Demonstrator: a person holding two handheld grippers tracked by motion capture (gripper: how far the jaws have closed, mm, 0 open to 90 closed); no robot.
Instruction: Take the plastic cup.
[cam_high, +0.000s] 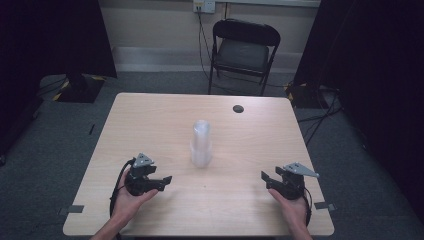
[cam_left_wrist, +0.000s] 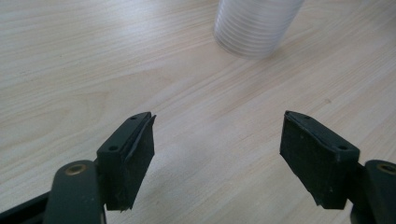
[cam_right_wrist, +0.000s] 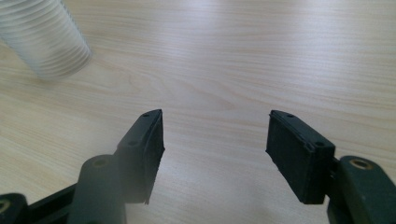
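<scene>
We judged the cup stack (cam_high: 201, 144) light and crushable, best gripped low; both grippers (cam_high: 161, 182) (cam_high: 266, 178) stood released, empty.

Dim high view with dark corners, bright soft-lit close-ups, near edges blurred, faint shadows

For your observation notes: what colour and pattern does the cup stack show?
Clear, see-through stack of cups with fine horizontal ridges; left gripper view shows it best.
</scene>
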